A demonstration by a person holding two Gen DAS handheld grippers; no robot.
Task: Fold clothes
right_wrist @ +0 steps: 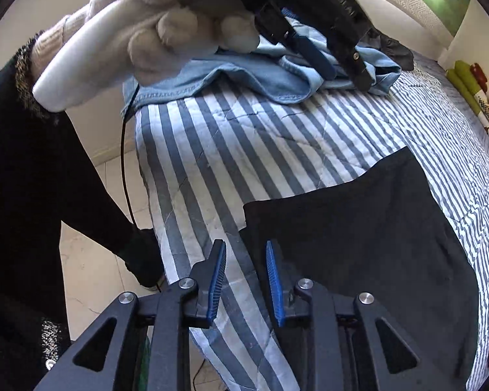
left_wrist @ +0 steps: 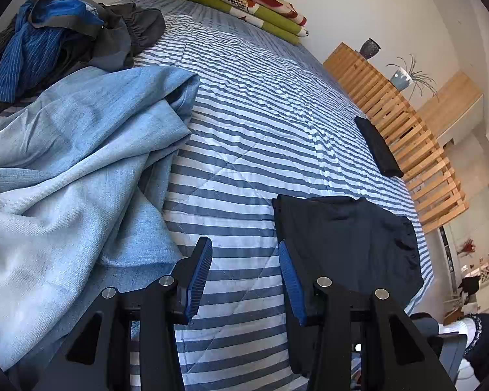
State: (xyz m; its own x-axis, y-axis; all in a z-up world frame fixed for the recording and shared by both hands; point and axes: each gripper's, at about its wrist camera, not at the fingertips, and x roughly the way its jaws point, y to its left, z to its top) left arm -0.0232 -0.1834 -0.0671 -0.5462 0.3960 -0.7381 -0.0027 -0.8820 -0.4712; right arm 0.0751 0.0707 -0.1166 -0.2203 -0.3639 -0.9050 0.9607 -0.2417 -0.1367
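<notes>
A dark garment point(left_wrist: 348, 244) lies spread flat on the striped bed cover point(left_wrist: 260, 104), near the bed's edge closest to the person. In the right wrist view the same dark garment point(right_wrist: 368, 238) fills the lower right, its corner lying just under and beside the right tongs point(right_wrist: 246, 280). Those tongs stand open with nothing between their blue pads point(right_wrist: 274, 280). The left tongs point(left_wrist: 244, 280) are open as well, empty, poised above the cover between the dark garment and a crumpled light blue denim garment point(left_wrist: 75, 150) on their left; one blue pad lies over the dark garment's edge, though whether it touches cannot be told.

Further up the bed, a small folded black piece point(left_wrist: 378, 146) lies beside the wooden slatted headboard point(left_wrist: 397, 120). A heap of blue and grey clothes point(left_wrist: 58, 36) lies at the far corner, and a folded green and red blanket point(left_wrist: 247, 3) rests against the wall.

In the right wrist view a white-gloved hand point(right_wrist: 166, 26) holds the other tool above the denim.
</notes>
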